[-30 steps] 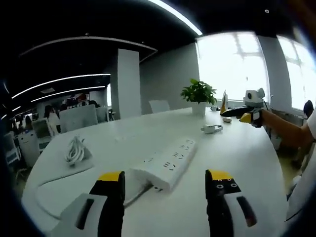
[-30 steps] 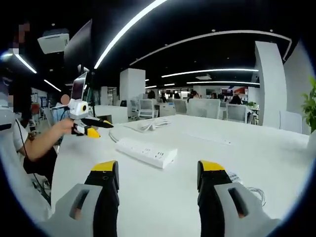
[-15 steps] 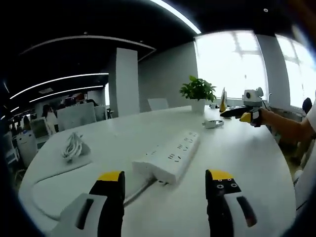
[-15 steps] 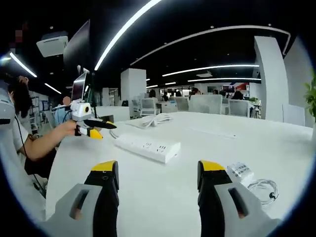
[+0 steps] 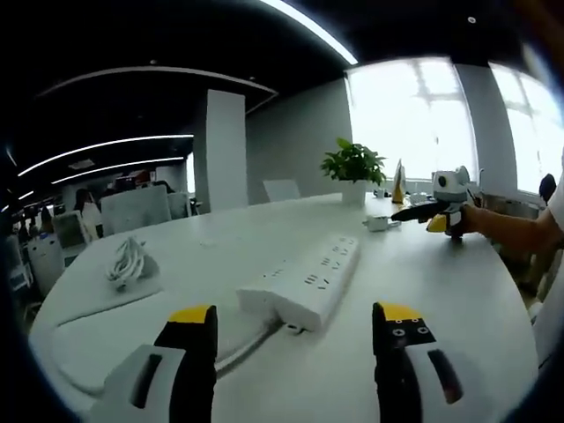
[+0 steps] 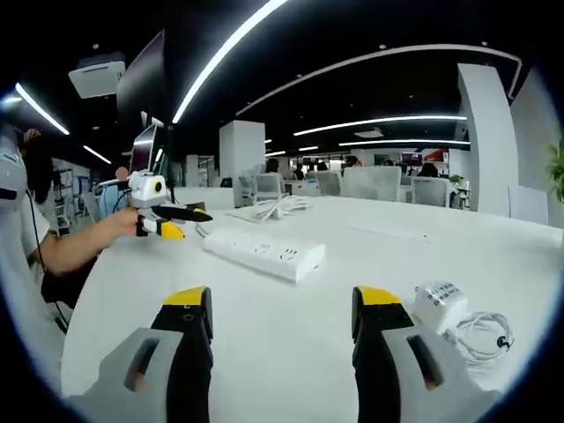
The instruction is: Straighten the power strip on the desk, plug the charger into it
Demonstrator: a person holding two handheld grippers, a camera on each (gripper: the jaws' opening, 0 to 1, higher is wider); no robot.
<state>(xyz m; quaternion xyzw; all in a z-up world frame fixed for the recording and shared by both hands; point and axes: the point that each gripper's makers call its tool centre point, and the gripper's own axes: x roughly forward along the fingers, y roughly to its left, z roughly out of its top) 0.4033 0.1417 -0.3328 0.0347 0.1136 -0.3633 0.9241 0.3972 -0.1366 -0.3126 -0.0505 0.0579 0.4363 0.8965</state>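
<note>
A long white power strip (image 5: 307, 282) lies slanted on the white desk (image 5: 441, 291), just ahead of my open left gripper (image 5: 293, 335). In the right gripper view the power strip (image 6: 264, 252) sits beyond my open right gripper (image 6: 282, 319). A white charger (image 6: 438, 305) with a coiled cable (image 6: 483, 335) rests on the desk just right of the right jaw. The charger (image 5: 381, 223) appears small and far in the left gripper view, close to the right gripper (image 5: 426, 211). The left gripper (image 6: 174, 218) enters the right gripper view from the left, held by a hand.
A coiled white cord (image 5: 129, 264) lies on a pad at the desk's left. A potted plant (image 5: 354, 169) stands at the far edge. Office chairs (image 6: 374, 183) and monitors line the background. The strip's cable (image 5: 238, 339) runs toward the left jaw.
Both cameras have dropped lower toward the desk. The charger has come closer to the right jaw, and the power strip looks slightly nearer in the left gripper view.
</note>
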